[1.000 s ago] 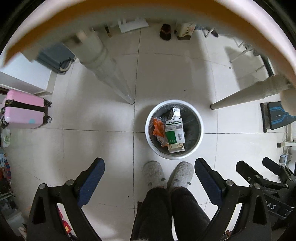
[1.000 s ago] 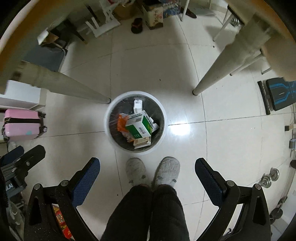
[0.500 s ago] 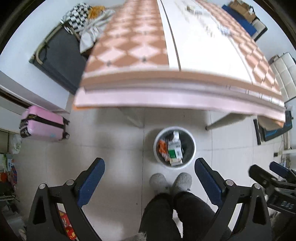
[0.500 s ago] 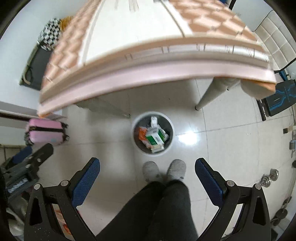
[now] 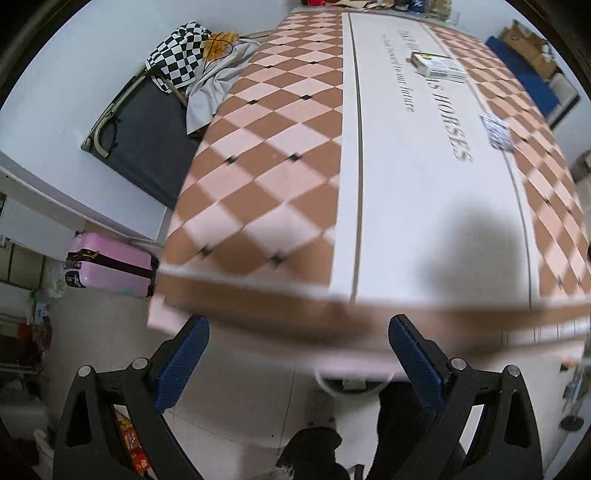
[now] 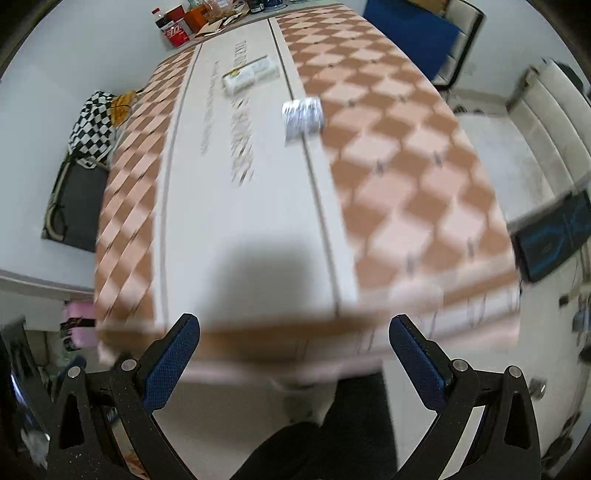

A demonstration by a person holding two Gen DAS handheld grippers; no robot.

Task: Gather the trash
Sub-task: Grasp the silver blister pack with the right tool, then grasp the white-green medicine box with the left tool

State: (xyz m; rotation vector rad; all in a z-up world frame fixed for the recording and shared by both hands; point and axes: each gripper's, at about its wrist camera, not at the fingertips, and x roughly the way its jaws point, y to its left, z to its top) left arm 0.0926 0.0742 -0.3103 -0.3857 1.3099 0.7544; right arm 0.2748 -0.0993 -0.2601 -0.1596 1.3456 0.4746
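Note:
A long table (image 5: 280, 155) with a pink-and-brown checked cloth and a white centre strip fills both views (image 6: 406, 177). On it lie a flat white box (image 5: 437, 66) (image 6: 249, 75) far off and a crumpled silver wrapper (image 5: 496, 129) (image 6: 303, 116) nearer. My left gripper (image 5: 297, 354) is open and empty above the table's near edge. My right gripper (image 6: 295, 354) is open and empty, also at the near edge. The white rim of the trash bin (image 5: 347, 391) peeks out under the table edge.
A pink suitcase (image 5: 110, 266) stands on the floor at the left. A dark folding cot (image 5: 144, 136) with checked cloth lies beyond it. Bottles and boxes (image 6: 192, 18) crowd the table's far end. A white sofa (image 6: 546, 122) is at the right. The person's legs (image 6: 332, 435) are below.
Both grippers have risen and tilted up from over the trash bin on the floor. The table top now fills the views and the bin is nearly hidden. Both stay open.

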